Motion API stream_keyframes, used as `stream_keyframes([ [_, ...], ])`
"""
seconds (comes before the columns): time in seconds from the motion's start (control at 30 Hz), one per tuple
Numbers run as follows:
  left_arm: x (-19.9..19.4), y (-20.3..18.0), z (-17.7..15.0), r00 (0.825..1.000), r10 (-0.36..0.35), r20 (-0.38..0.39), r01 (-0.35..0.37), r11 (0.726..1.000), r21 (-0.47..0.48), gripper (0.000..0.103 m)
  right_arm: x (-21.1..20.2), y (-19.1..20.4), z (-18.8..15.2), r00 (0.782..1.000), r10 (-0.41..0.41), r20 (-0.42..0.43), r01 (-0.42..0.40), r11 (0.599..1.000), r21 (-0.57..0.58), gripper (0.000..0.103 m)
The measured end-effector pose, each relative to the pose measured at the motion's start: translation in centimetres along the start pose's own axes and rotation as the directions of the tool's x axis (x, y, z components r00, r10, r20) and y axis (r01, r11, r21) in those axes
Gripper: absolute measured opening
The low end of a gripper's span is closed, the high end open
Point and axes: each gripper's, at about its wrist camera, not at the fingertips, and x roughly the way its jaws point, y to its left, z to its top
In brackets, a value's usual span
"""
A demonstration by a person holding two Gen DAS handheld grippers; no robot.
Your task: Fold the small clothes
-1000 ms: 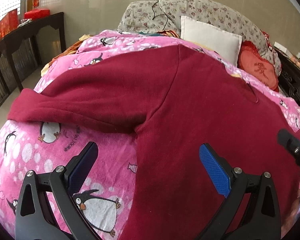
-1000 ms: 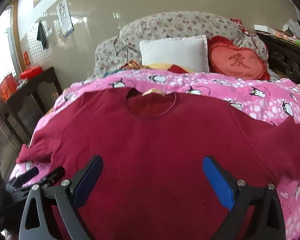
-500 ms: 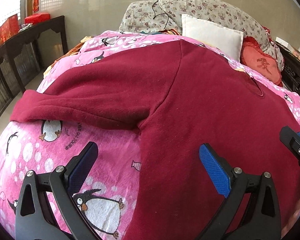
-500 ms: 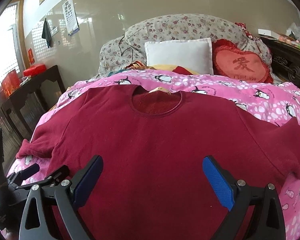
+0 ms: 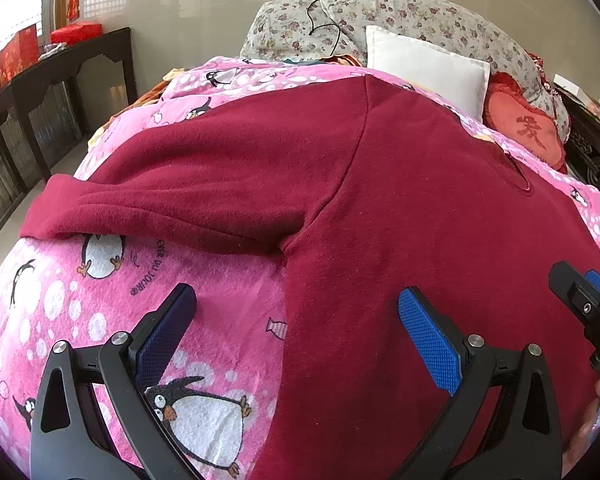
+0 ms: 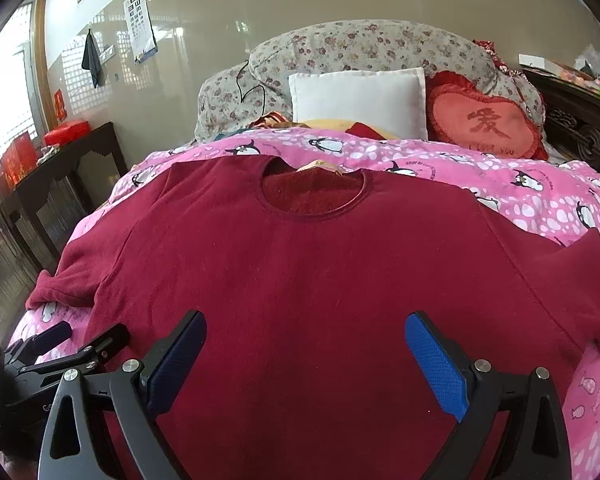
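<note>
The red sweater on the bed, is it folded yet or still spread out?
Spread out. The red sweater lies flat on the pink penguin blanket, neckline showing, both sleeves out to the sides, no fold made.

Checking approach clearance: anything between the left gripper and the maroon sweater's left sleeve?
Nothing visible. The left gripper hangs open above the sweater's side edge; between it and the sleeve lies only bare penguin blanket. The right gripper, also open, sits over the sweater's body.
</note>
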Motion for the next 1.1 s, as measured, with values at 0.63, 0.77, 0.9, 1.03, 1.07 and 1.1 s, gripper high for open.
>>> stream_keyframes([
  [0.63, -0.1, -0.3, -0.1, 1.0, 0.01, 0.004, -0.01, 1.0, 0.014, 0.102, 0.2, -0.5, -0.1, 1.0, -0.004, -0.014, 0.004, 1.0, 0.017, 0.099],
  [0.77, -0.1, -0.4, -0.1, 1.0, 0.009, 0.004, -0.009, 1.0, 0.014, 0.102, 0.4, -0.4, -0.2, 1.0, -0.002, -0.018, 0.002, 1.0, 0.016, 0.099],
  [0.9, -0.3, -0.4, 0.0, 1.0, -0.003, 0.008, 0.003, 1.0, 0.004, 0.102, 0.6, -0.2, -0.5, 1.0, -0.003, -0.024, 0.003, 1.0, 0.01, 0.099],
  [1.03, -1.4, 1.1, 0.5, 1.0, -0.021, 0.021, 0.022, 0.999, -0.04, 0.102, 0.8, 0.2, -0.6, 1.0, 0.003, -0.029, -0.003, 1.0, -0.004, 0.099],
  [1.07, -1.9, 2.0, 0.9, 0.999, -0.031, 0.028, 0.033, 0.997, -0.068, 0.102, 0.8, 0.3, -0.7, 0.999, 0.006, -0.032, -0.006, 1.0, -0.006, 0.099],
  [1.1, -2.4, 3.0, 1.1, 0.999, -0.037, 0.037, 0.04, 0.995, -0.095, 0.102, 0.8, 0.3, -0.7, 0.999, 0.009, -0.033, -0.01, 1.0, -0.007, 0.099],
])
